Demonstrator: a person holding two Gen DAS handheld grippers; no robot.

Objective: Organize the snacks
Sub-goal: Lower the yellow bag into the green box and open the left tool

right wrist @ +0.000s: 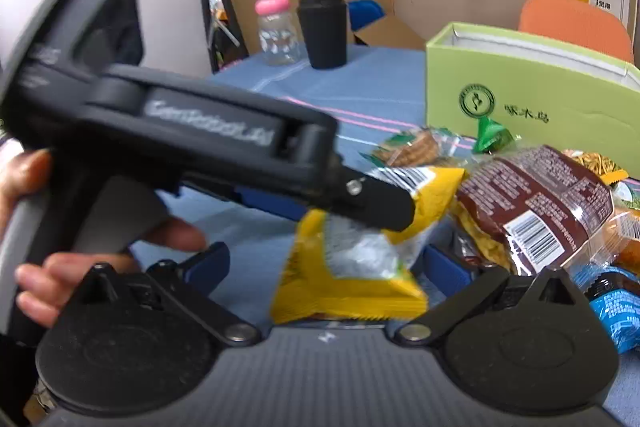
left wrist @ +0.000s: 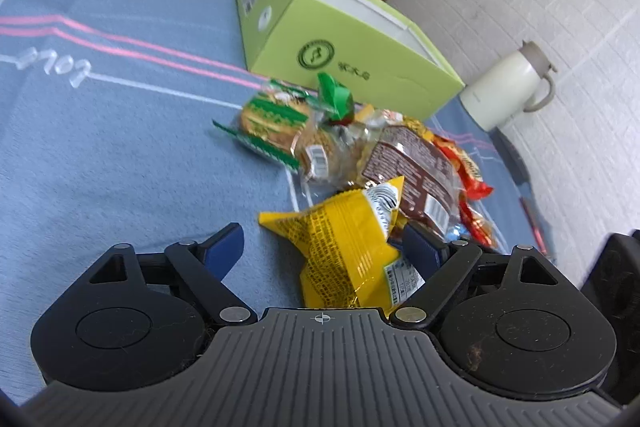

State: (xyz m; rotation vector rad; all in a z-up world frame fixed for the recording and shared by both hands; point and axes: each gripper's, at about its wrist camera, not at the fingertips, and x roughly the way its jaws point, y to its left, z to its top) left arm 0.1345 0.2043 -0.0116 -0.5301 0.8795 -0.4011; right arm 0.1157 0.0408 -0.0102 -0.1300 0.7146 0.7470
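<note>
A yellow snack packet (left wrist: 344, 247) (right wrist: 348, 267) lies on the blue tablecloth (left wrist: 100, 147) at the near edge of a pile of snacks. My left gripper (left wrist: 322, 247) is open and straddles it, with a gap at the left pad. In the right wrist view the left gripper (right wrist: 392, 211) reaches in from the left, its tip over the packet. My right gripper (right wrist: 326, 263) is open too, the same packet between its wide fingers. Behind lie a brown packet (left wrist: 412, 167) (right wrist: 536, 199), a green cookie packet (left wrist: 268, 123) (right wrist: 412, 147) and an open green box (left wrist: 348, 39) (right wrist: 520, 99).
A red packet (left wrist: 468, 171) and a blue packet (right wrist: 616, 307) lie on the pile's right side. A white flask (left wrist: 508, 87) stands beyond the box. A black cup (right wrist: 324, 31) and a pink-lidded bottle (right wrist: 276, 31) stand at the far edge. A hand (right wrist: 36, 287) holds the left gripper.
</note>
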